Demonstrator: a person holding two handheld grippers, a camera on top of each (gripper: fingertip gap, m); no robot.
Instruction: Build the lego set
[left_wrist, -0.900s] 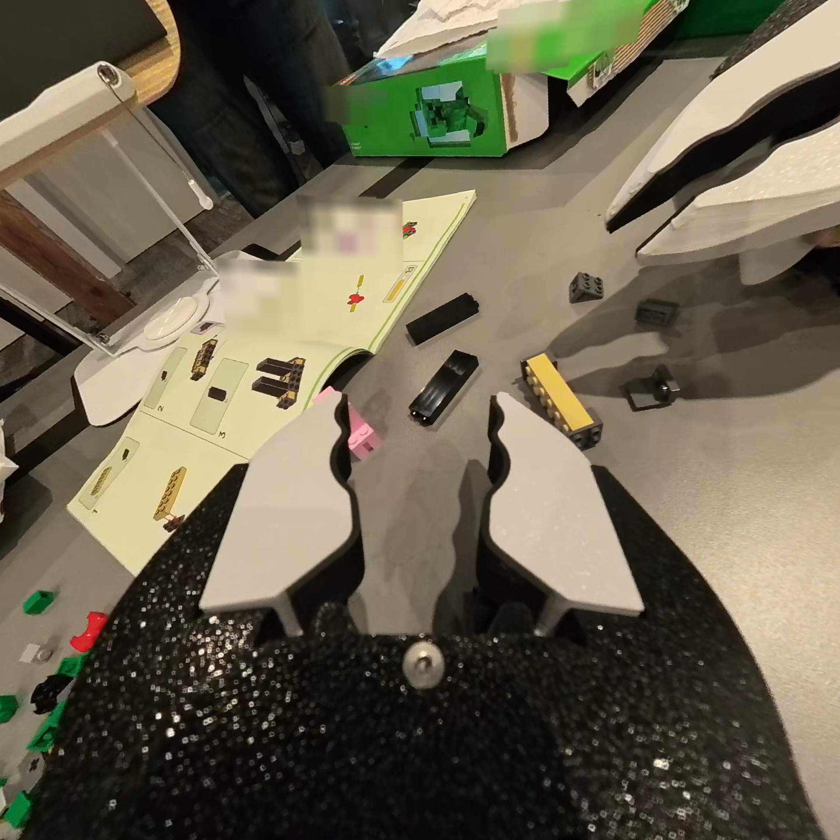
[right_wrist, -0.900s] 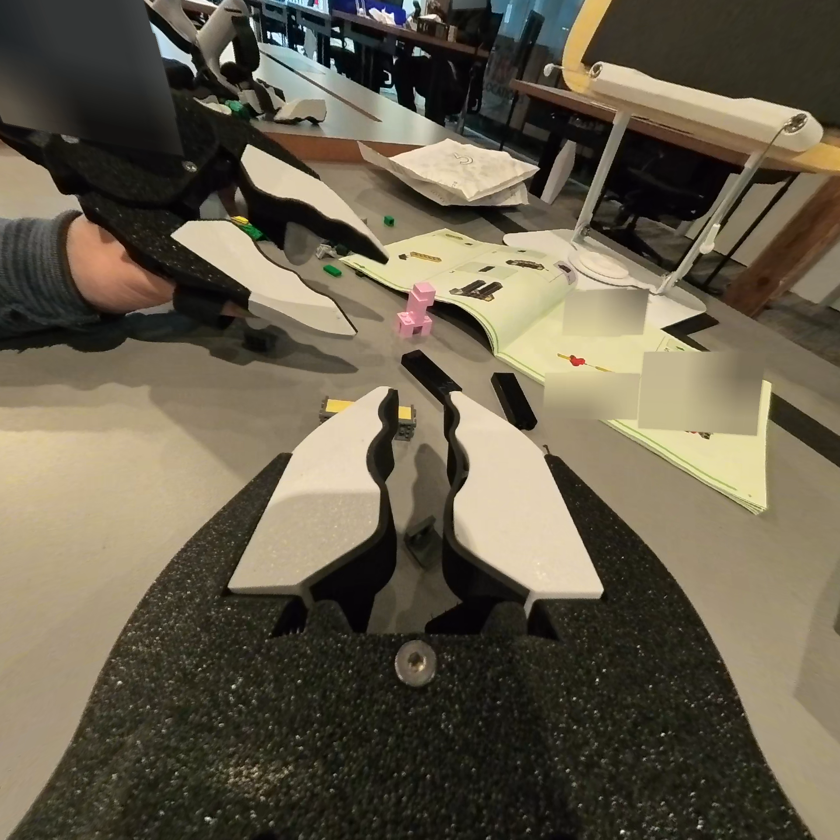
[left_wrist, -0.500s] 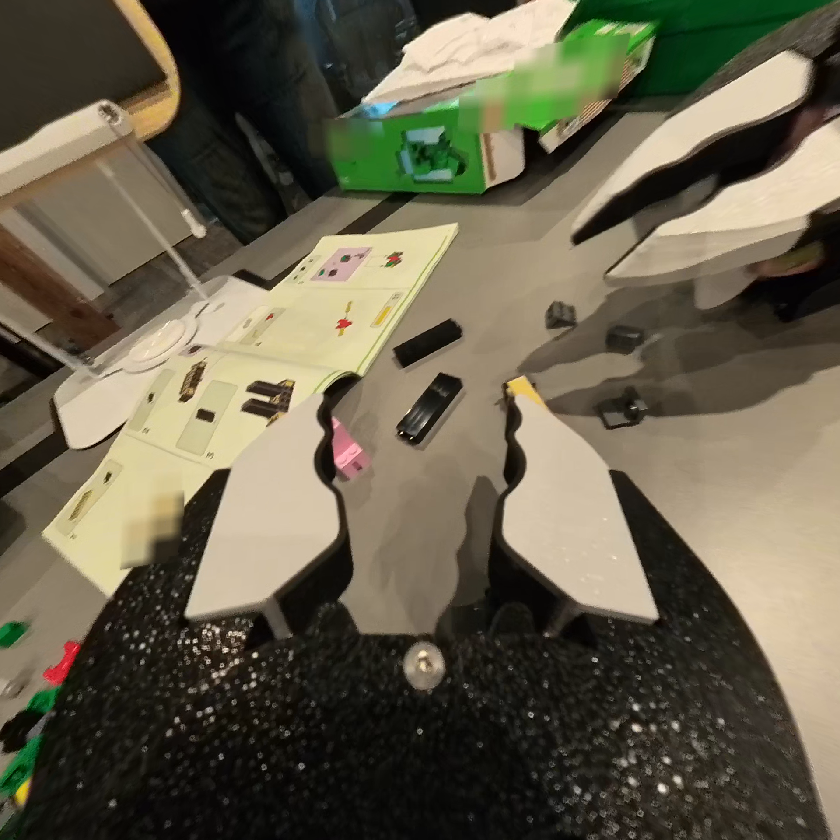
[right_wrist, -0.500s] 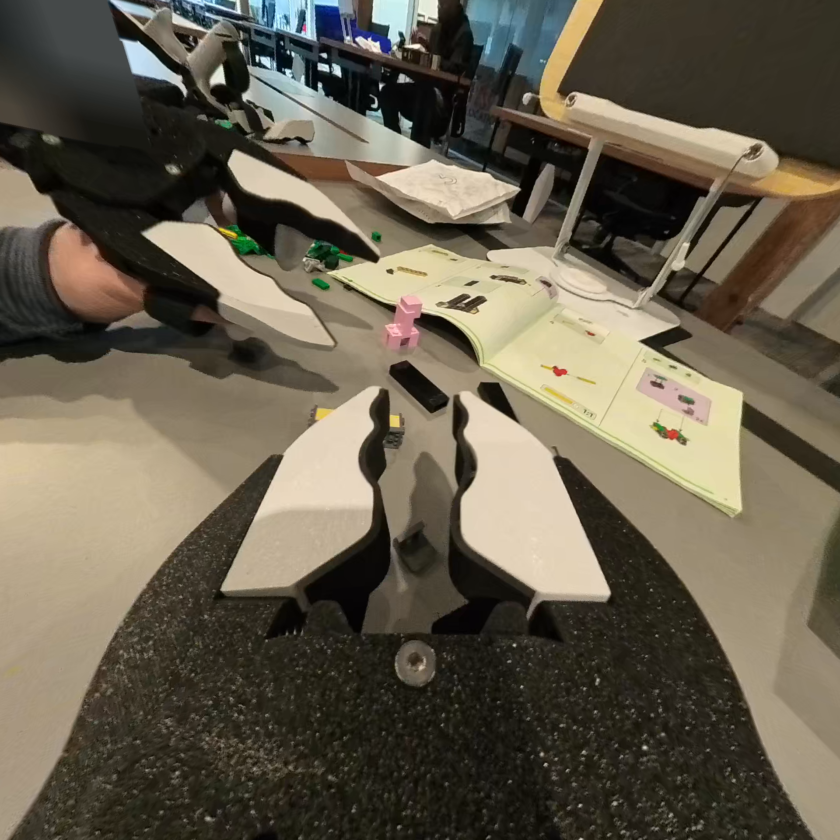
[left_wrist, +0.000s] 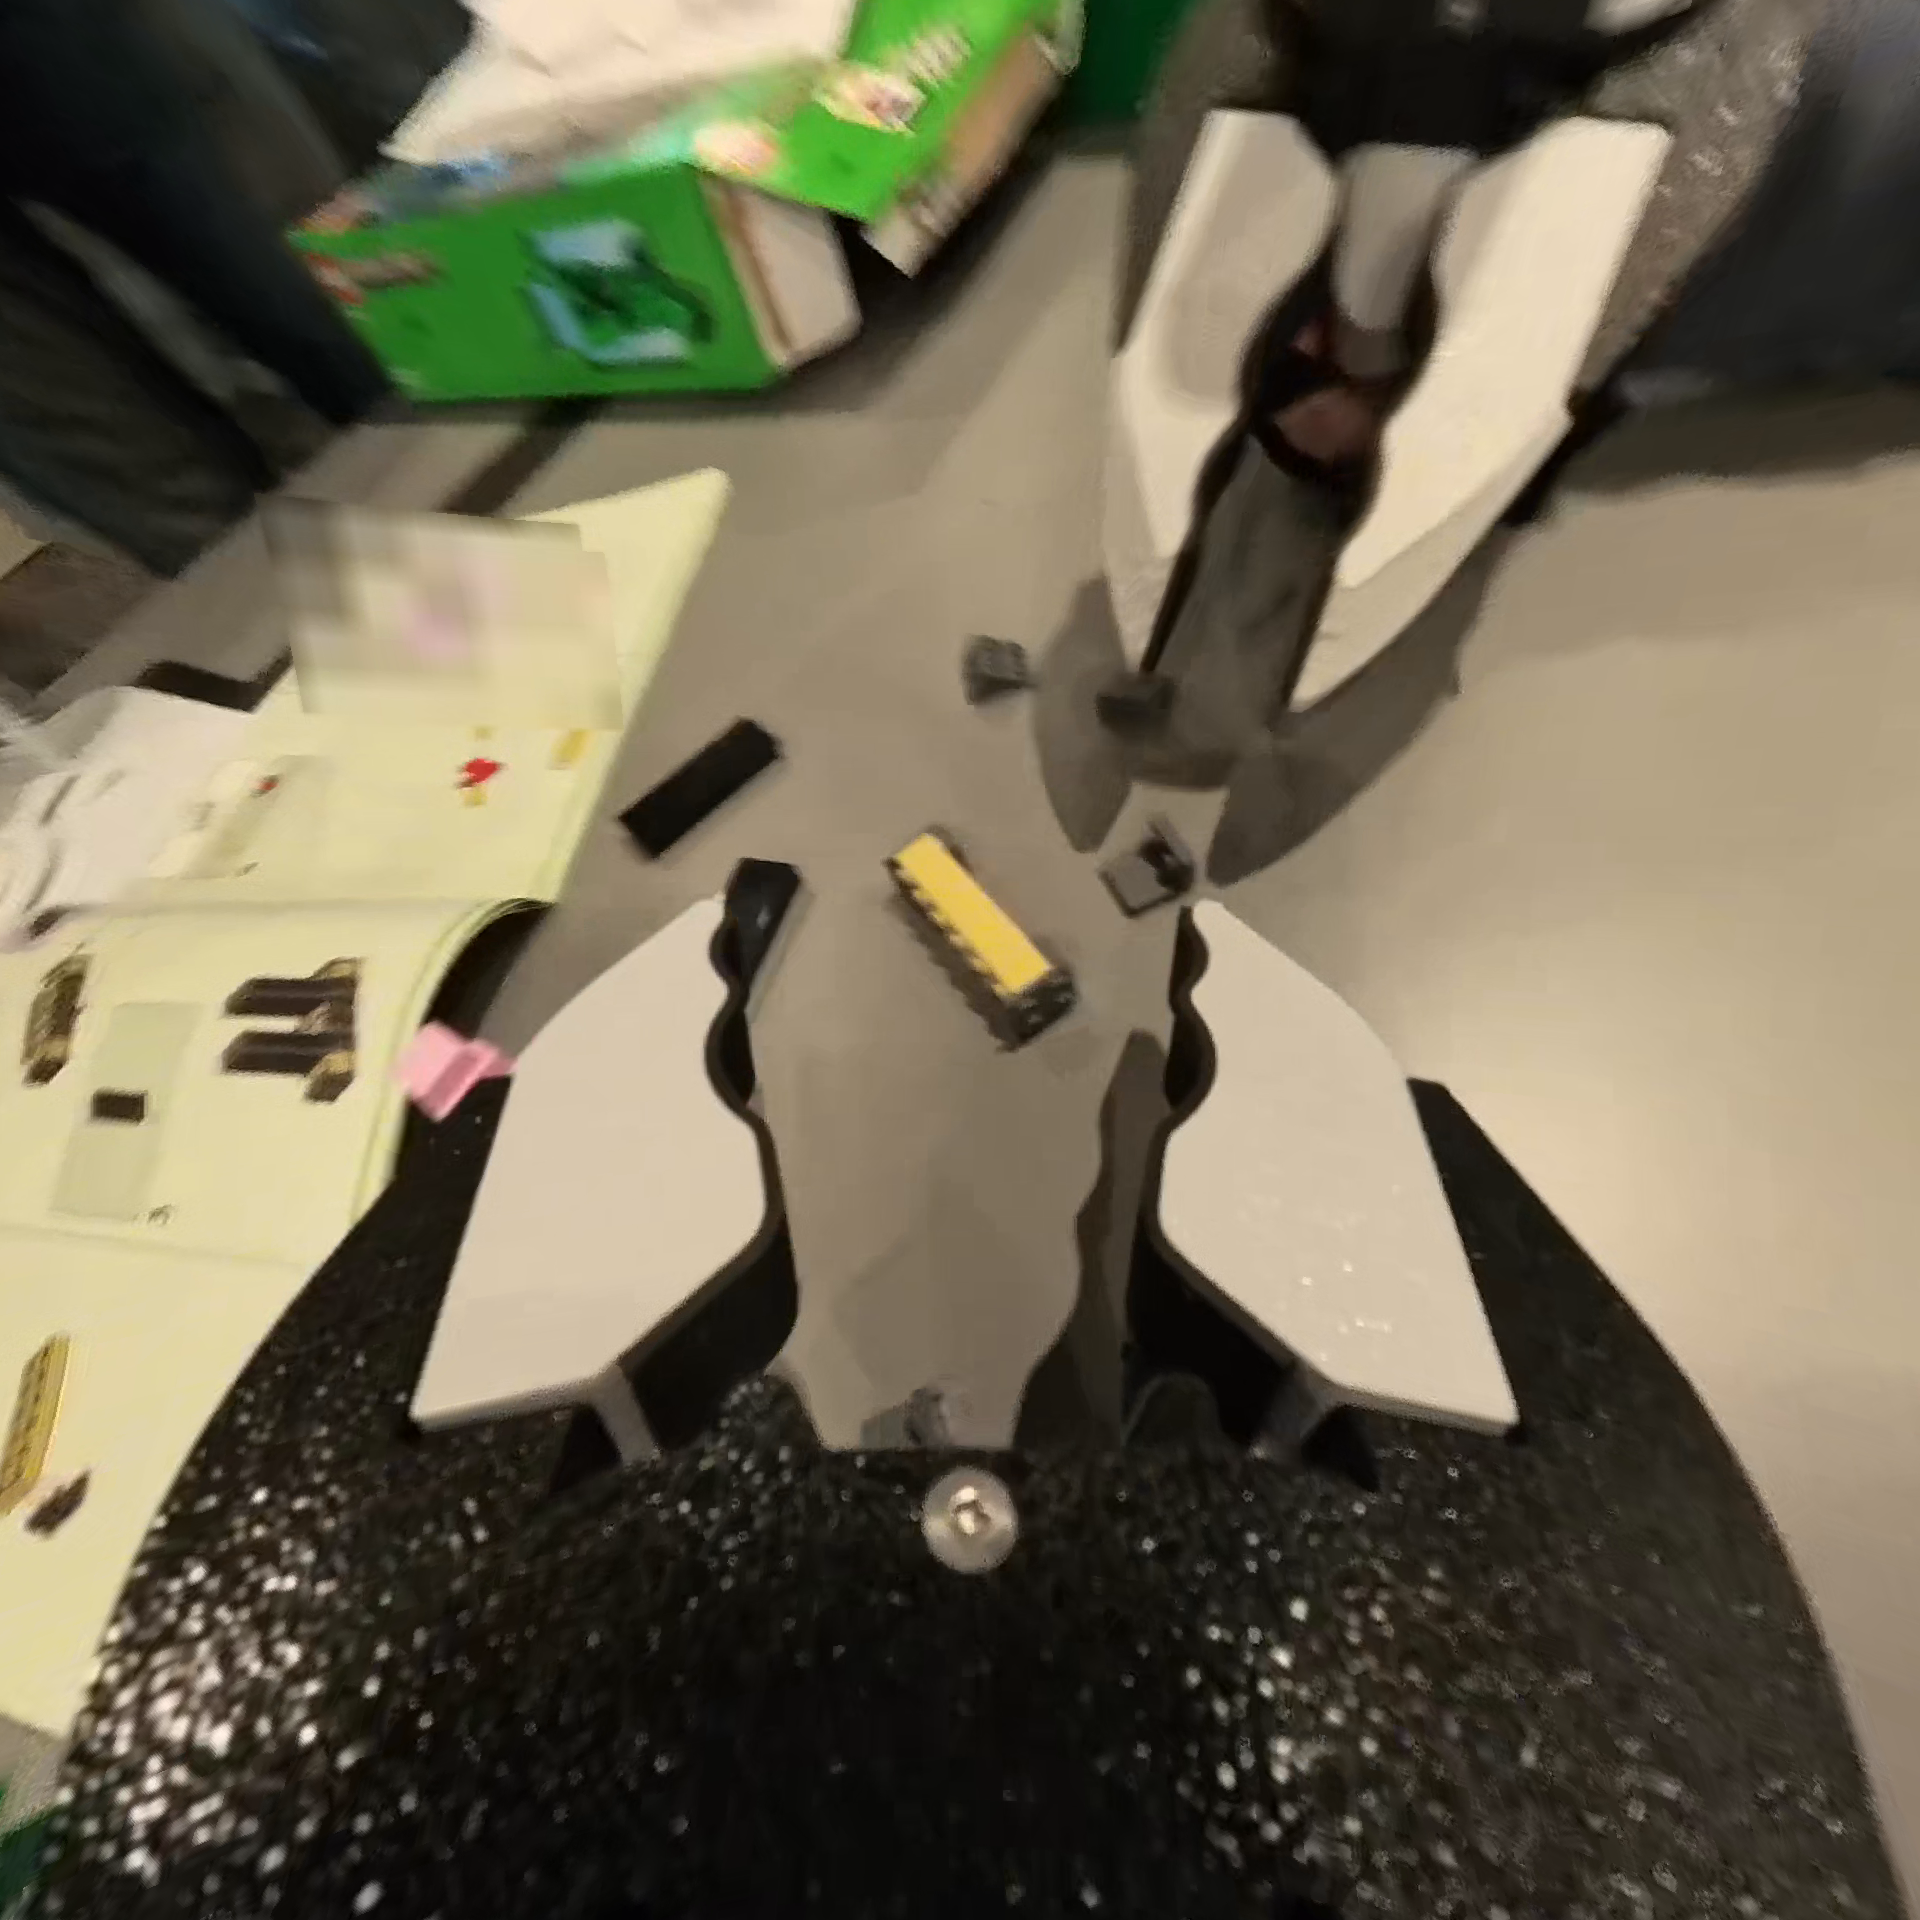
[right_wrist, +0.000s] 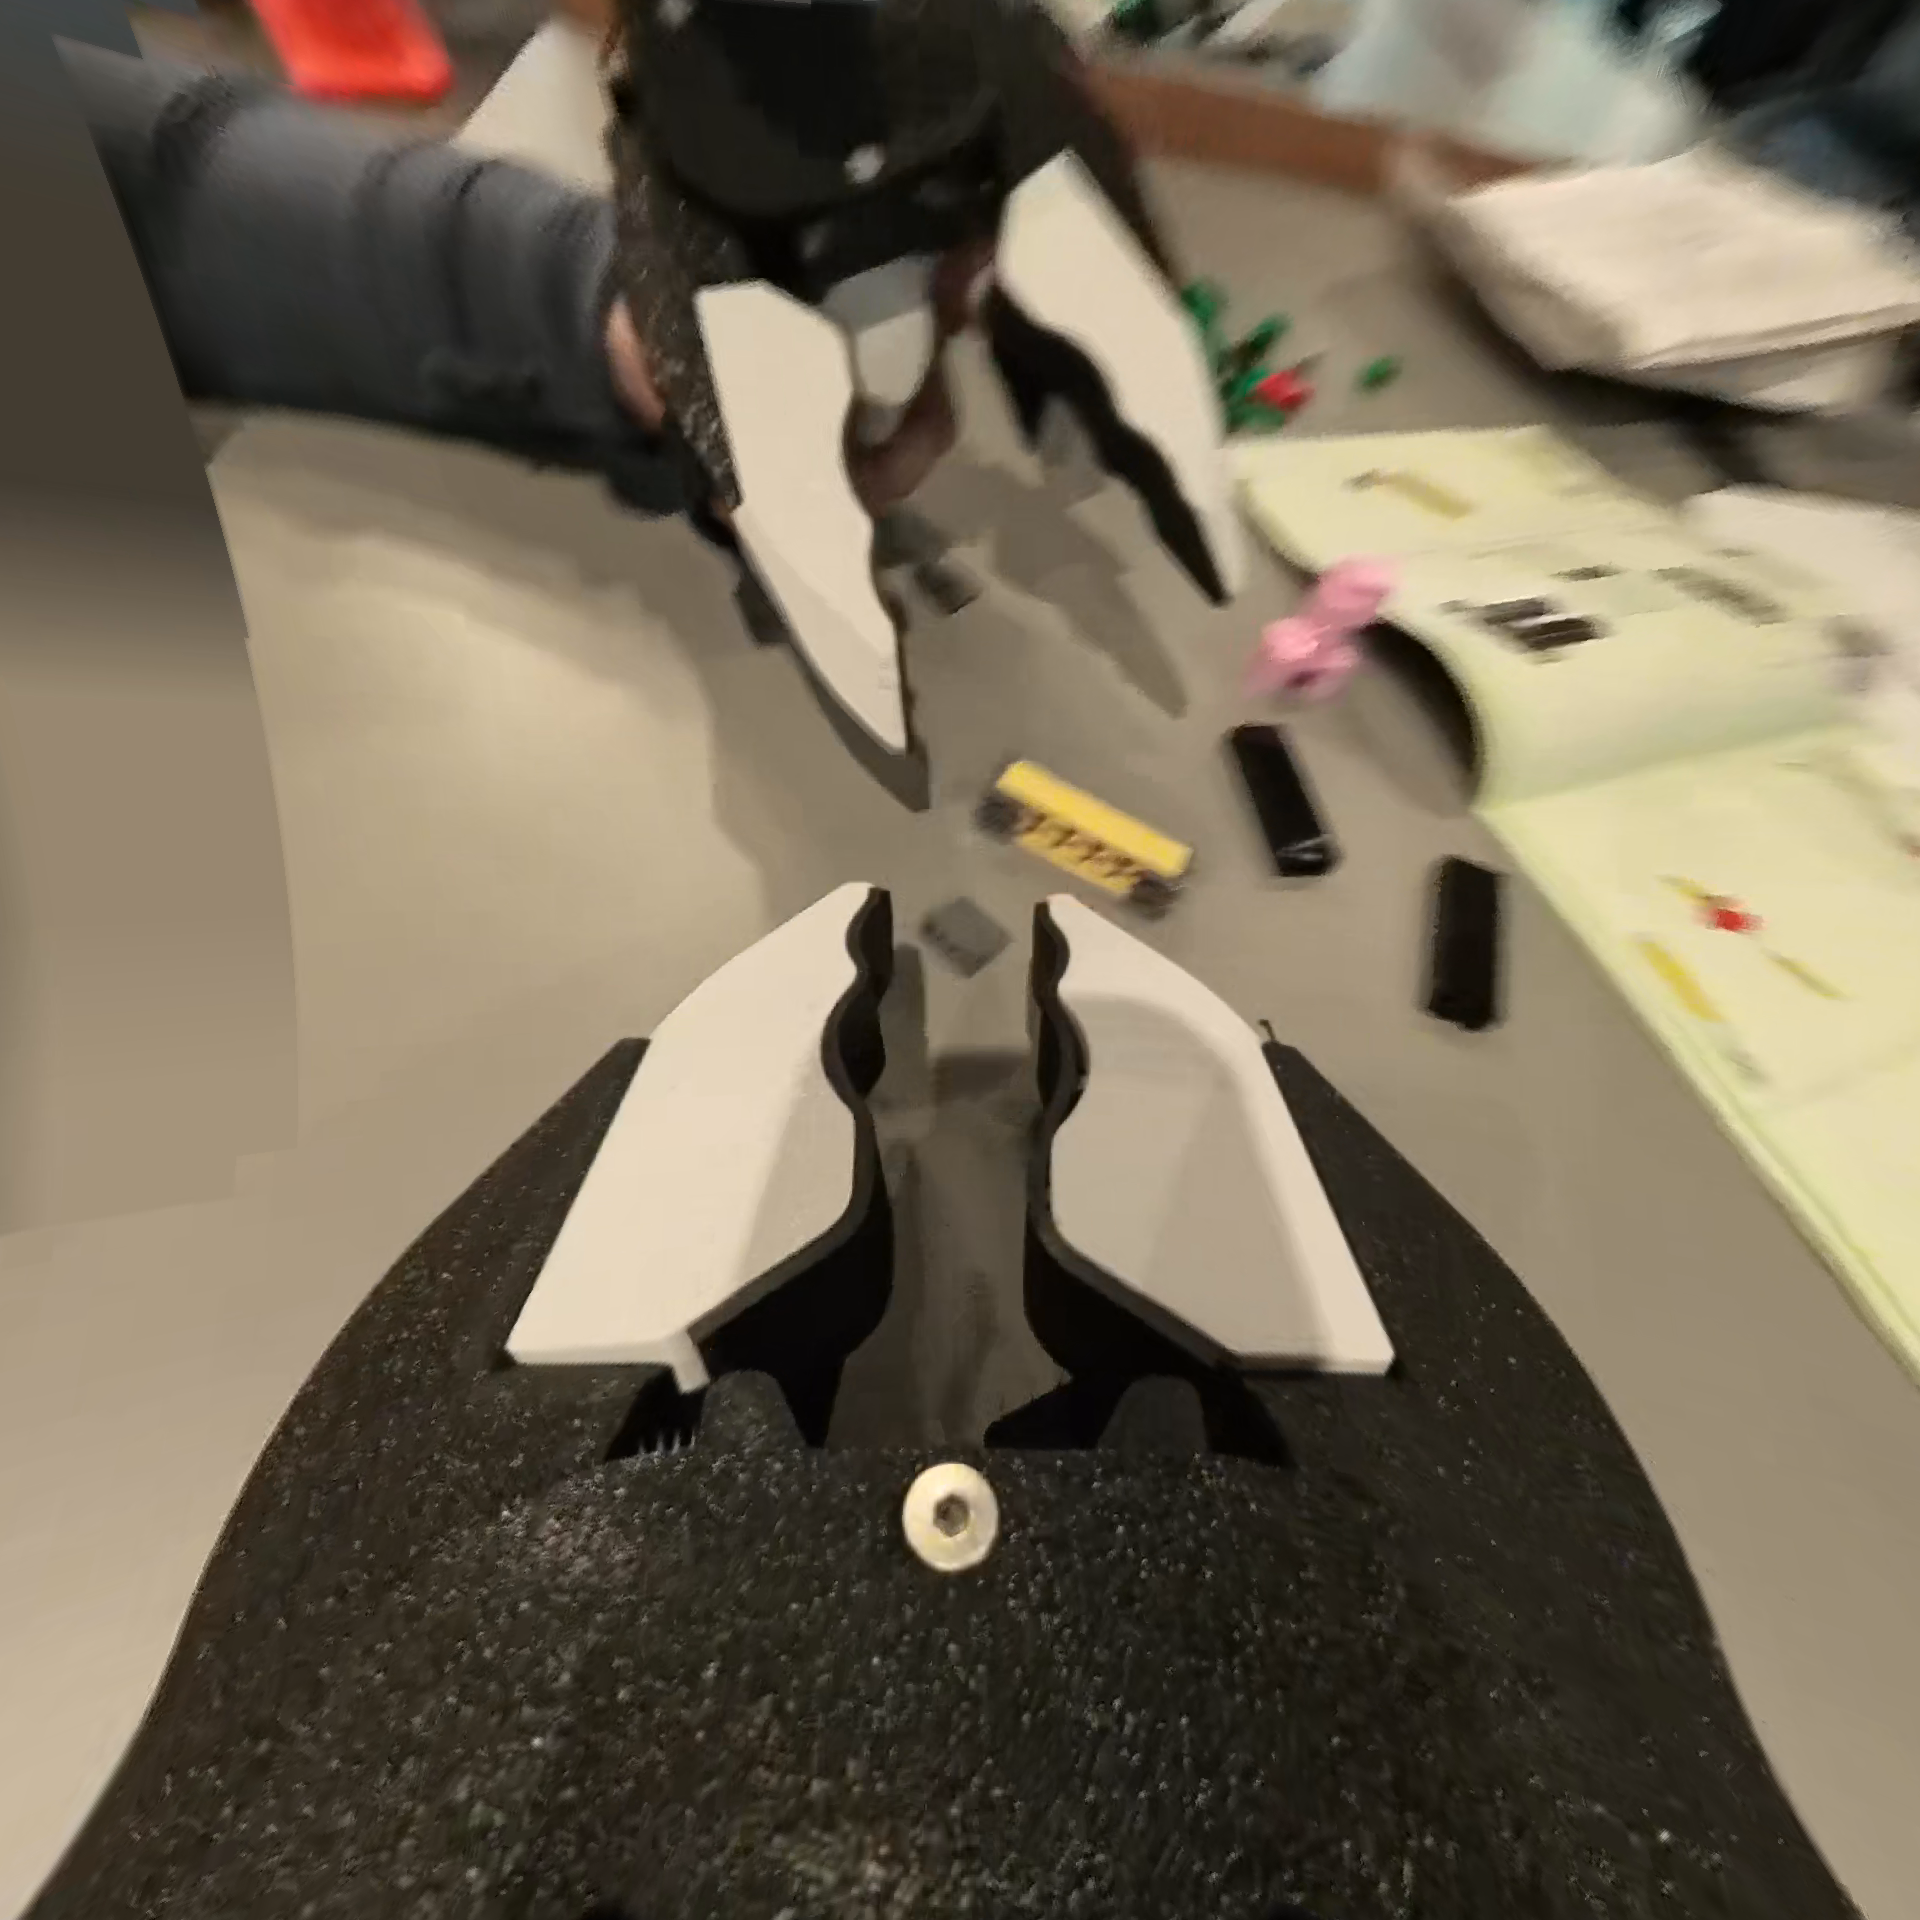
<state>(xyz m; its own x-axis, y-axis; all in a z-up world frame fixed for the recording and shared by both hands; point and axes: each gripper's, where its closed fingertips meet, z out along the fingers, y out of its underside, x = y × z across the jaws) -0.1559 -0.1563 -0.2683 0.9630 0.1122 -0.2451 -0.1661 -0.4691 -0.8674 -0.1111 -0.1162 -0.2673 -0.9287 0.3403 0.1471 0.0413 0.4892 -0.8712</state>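
Observation:
My left gripper (left_wrist: 971, 925) is open wide and empty, low over the grey table, with a yellow-topped black brick (left_wrist: 977, 951) lying between its fingertips. My right gripper (right_wrist: 961, 914) is open and empty, facing the left one, with a small dark grey piece (right_wrist: 966, 935) on the table at its fingertips. The yellow brick (right_wrist: 1086, 842) lies just beyond it. Two long black bricks (left_wrist: 701, 784) (left_wrist: 764, 899) lie left of the yellow one. Other small grey pieces (left_wrist: 1148, 868) (left_wrist: 997, 665) lie near the right gripper (left_wrist: 1226, 686). Both views are motion-blurred.
An open instruction booklet (left_wrist: 312, 935) lies at the left with a pink figure (left_wrist: 447, 1065) at its edge. A green box (left_wrist: 582, 281) stands at the back. Loose green and red pieces (right_wrist: 1257, 353) and white paper (right_wrist: 1662, 260) lie behind the left gripper (right_wrist: 1060, 670). A sleeved arm (right_wrist: 395, 281) holds it.
Both grippers swung to face each other. The left one opened wider and moved over the yellow brick. The right one drew back, so the grey piece now sits at its tips.

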